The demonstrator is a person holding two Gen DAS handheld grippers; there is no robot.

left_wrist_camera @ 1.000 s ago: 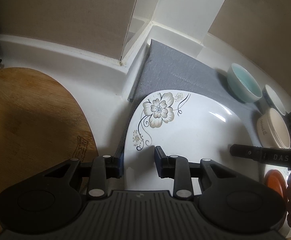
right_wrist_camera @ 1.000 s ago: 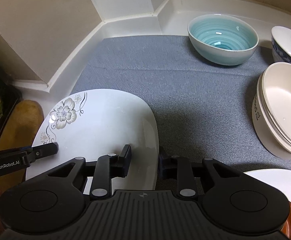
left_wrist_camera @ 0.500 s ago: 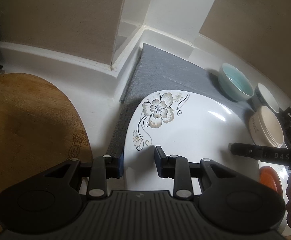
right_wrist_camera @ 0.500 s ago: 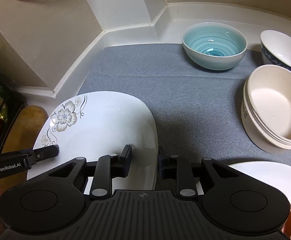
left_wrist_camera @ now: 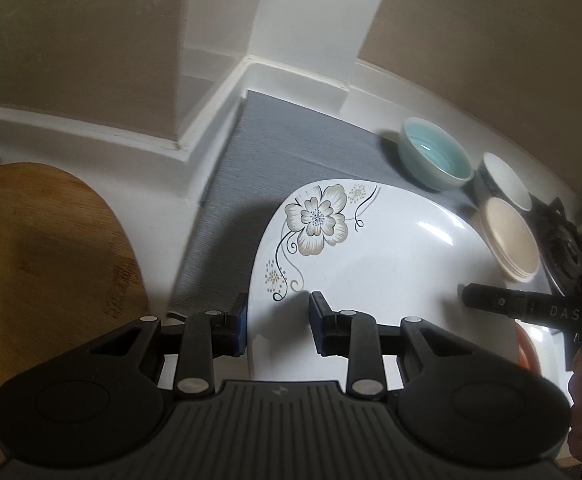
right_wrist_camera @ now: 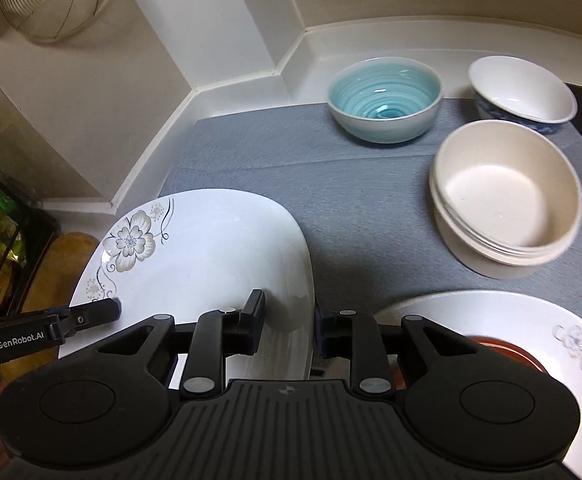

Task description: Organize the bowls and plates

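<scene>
White flowered plate (left_wrist_camera: 375, 264) | left tongs (left_wrist_camera: 277, 320), right tongs (right_wrist_camera: 289, 322) both pinching its rim | I'd lift level, evenly.

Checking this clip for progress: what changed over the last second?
The flowered plate, gripped at opposite edges by the left gripper and right gripper, rose off the grey mat. Both grips held. The bowls stayed put.
</scene>
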